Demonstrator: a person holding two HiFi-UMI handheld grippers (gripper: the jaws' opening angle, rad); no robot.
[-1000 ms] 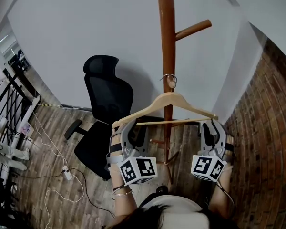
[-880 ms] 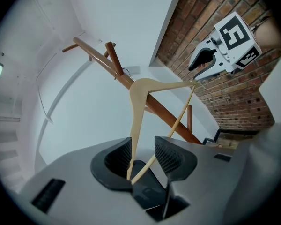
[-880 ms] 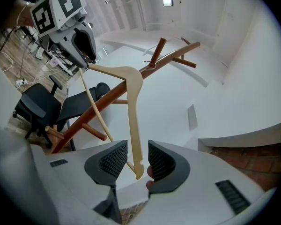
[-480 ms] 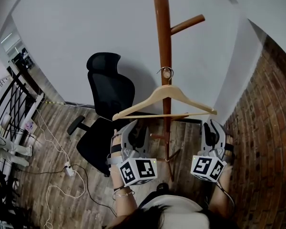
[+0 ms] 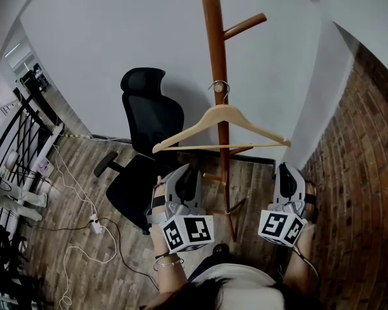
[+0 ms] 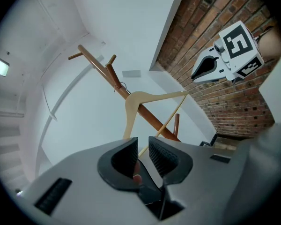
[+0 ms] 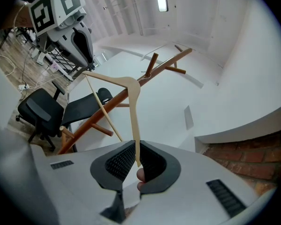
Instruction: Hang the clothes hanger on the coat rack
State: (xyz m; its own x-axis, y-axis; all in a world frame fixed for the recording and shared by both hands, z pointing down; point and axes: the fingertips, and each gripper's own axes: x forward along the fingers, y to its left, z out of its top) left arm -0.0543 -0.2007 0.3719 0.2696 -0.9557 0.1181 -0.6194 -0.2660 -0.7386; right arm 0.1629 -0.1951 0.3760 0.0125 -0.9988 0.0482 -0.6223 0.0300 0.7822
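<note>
The light wooden clothes hanger (image 5: 221,116) hangs by its metal hook from a peg of the brown wooden coat rack (image 5: 215,57). Neither gripper touches it. My left gripper (image 5: 183,173) sits below and short of the hanger's left end, its jaws closing with nothing between them. The left gripper view (image 6: 143,146) shows the hanger (image 6: 136,100) well beyond the pads. My right gripper (image 5: 288,173) is below the right end, with jaws closing to a narrow gap. The right gripper view (image 7: 136,156) has the hanger's (image 7: 126,83) tip lined up with that gap, not pressed.
A black office chair (image 5: 149,121) stands left of the rack's base. Cables and a power strip (image 5: 94,225) lie on the wooden floor. A brick wall (image 5: 368,173) closes the right side, a metal railing (image 5: 13,141) the left. A white wall is behind the rack.
Both grippers have drawn back from the hanger's ends and their jaws have narrowed. The hanger, earlier resting at the open jaws, now hangs on the rack by its hook alone.
</note>
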